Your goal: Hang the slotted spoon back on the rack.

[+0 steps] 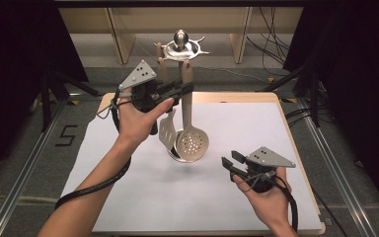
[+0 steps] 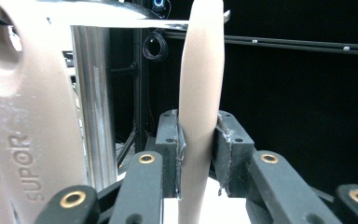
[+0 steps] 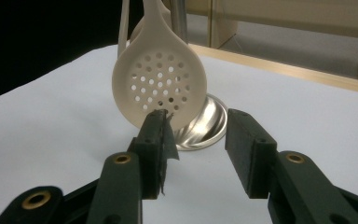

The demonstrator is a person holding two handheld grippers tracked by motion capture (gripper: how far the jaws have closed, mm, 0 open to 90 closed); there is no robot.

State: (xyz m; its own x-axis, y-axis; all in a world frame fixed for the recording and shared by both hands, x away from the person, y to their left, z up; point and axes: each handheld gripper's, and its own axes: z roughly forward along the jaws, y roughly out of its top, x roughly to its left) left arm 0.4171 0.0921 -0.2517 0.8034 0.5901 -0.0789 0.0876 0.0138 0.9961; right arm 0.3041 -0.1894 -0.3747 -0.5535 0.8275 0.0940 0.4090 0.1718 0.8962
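On the floor left of the counter (image 1: 128,207), a "5" (image 1: 65,135) is marked in dark tape. The left gripper (image 1: 182,89) is raised above the counter, its jaws clamped on the beige handle of the skimmer (image 1: 192,142), which hangs from the metal utensil stand (image 1: 180,47) at the counter's middle. In the left gripper view the jaws press the handle from both sides, and a neighbouring beige utensil handle (image 2: 28,140) bears the embossed word "SUPOR" beside the stand's steel pole (image 2: 91,107). A slotted turner (image 1: 167,129) hangs just beside the skimmer. The right gripper (image 1: 229,163) rests low over the counter to the right, its jaws apart and holding nothing, facing the skimmer's perforated bowl and the stand's round base (image 3: 209,126).
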